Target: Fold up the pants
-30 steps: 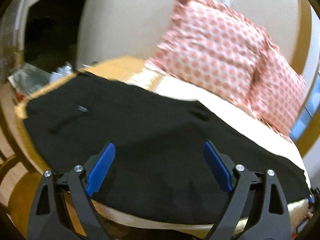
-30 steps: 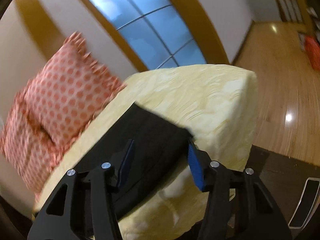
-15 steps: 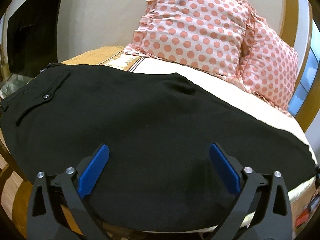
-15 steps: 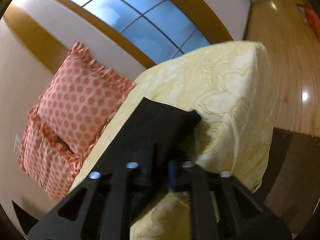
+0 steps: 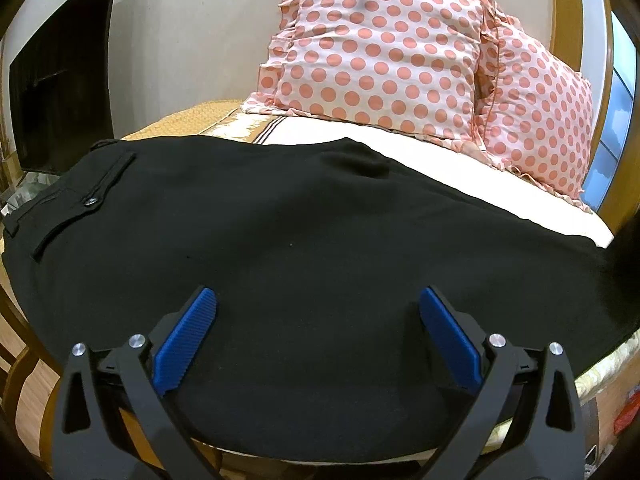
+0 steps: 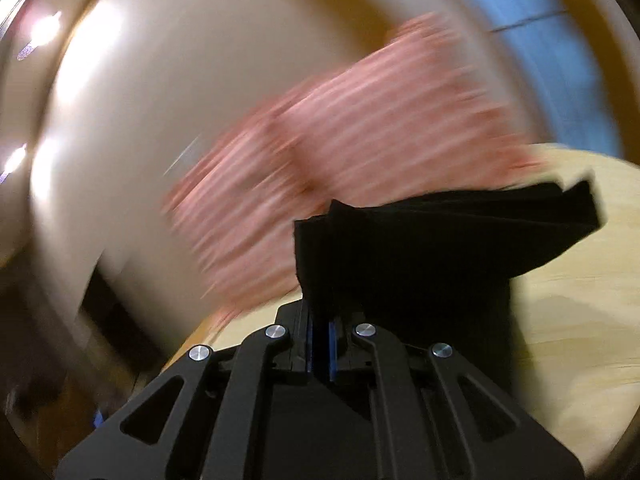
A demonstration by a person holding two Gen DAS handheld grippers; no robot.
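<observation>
Across the bed (image 5: 440, 140), from nine o'clock to three in the left wrist view, the black pants (image 5: 300, 220) lie spread flat, waistband and buttoned pocket at nine, two polka-dot pillows (image 5: 380, 52) at twelve. The left gripper (image 5: 318, 328) hovers over the near edge, jaws spread wide, gripping nothing. The right gripper (image 6: 320, 344) is pinched tight on the hem end, which stands lifted off the bedspread in a heavily blurred view — likely the first lengthwise fold, hem toward waistband. Next, I judge, the right must carry the hem across to nine o'clock while the left pins or smooths the cloth.
</observation>
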